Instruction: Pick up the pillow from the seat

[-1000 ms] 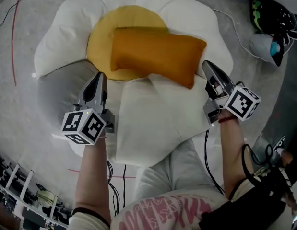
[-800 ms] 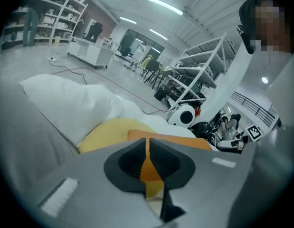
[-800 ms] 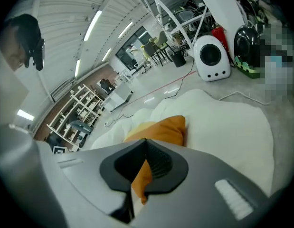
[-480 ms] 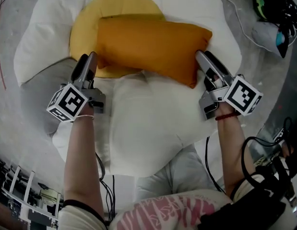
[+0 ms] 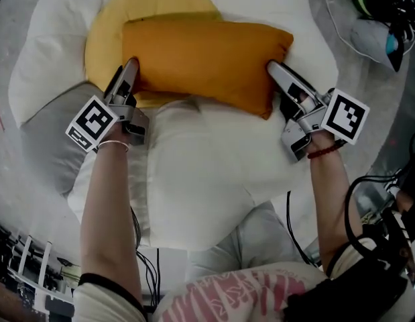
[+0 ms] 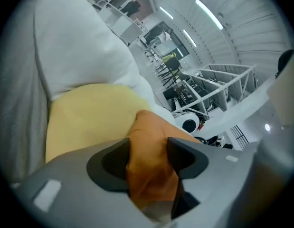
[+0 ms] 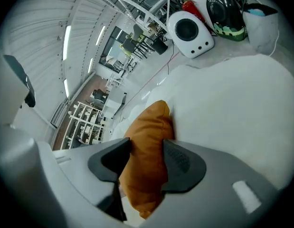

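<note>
An orange pillow [image 5: 200, 62] lies across the yellow middle [image 5: 103, 39] of a white flower-shaped seat [image 5: 194, 180]. My left gripper [image 5: 130, 71] is at the pillow's left end and its jaws are opening, with the pillow's corner [image 6: 149, 170] between the pads. My right gripper [image 5: 274, 71] is at the pillow's right end. Its jaws are opening too, and that end of the pillow [image 7: 147, 141] stands between them. The fabric fills both gaps, but no pad visibly squeezes it. The pillow rests on the seat.
A black and green helmet [image 5: 385, 2] and a grey bundle lie on the floor at the far right, with a white cable [image 5: 331, 29] beside the seat. A white round device [image 7: 189, 30] stands behind the seat. The person's knees [image 5: 241, 280] are below the near petal.
Both grippers have moved forward from the near petals to the pillow's two ends. Their jaws, shut earlier, now stand apart round the pillow's corners.
</note>
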Available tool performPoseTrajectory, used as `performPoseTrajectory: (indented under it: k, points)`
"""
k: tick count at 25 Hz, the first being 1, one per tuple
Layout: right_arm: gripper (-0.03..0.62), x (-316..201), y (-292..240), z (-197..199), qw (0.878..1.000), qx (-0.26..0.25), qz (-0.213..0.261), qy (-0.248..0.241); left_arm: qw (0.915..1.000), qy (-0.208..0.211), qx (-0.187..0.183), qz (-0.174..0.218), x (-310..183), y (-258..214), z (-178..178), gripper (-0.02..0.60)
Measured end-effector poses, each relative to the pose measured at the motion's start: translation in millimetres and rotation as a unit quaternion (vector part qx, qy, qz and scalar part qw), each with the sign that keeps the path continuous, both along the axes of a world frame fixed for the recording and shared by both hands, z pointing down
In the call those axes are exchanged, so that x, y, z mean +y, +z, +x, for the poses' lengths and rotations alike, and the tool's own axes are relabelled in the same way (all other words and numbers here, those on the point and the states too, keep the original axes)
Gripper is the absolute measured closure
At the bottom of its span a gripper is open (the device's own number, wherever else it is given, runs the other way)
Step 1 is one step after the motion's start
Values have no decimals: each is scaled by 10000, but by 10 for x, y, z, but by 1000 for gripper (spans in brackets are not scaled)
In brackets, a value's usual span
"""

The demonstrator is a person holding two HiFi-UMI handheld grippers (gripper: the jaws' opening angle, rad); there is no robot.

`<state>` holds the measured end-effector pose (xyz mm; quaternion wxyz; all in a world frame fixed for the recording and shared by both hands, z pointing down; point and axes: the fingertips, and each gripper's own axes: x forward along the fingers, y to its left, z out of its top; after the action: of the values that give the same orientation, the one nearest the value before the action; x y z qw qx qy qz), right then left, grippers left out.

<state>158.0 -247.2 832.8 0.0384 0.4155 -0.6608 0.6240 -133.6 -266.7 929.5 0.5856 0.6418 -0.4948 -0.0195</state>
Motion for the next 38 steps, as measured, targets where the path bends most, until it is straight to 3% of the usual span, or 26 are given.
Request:
performPoseTrajectory:
  k: [5,8,14,18,24,30,35,38]
  points:
    - [416,86,-330,-95,9996,-125,191,-148,9989,308,-319,161,87,-444,42,374]
    - [424,146,-666,-149,9985,-395,305,-212,9982,275,-363,402,158,-876,-14,376]
    - [422,147,-889,-265,9964,-642,351,-436,9967,53,-546,591,272,-1244,-166,378]
    - [418,64,-1503,-402,9926,-727,732,-638,9911,-180,-834,1025,323,-2007,-363,379]
    - [414,-132,-2489,-687,9824,-818,1413,-906,9759,-418,-1143,1811,293,-3184,-662,379]
    - [413,-5,-3704,-874,9683,-861,2115,-1012,9524,-248,-1466,2662,454,-4649,-874,379]
    - [411,-141,-4978,-935,9318,-814,3335,-1178,9149,-110,-1754,3633,491,-5998,-921,379]
    - [410,2,-5634,-1010,9124,-873,3819,-1186,8984,-93,-1861,3977,756,-6610,-967,379]
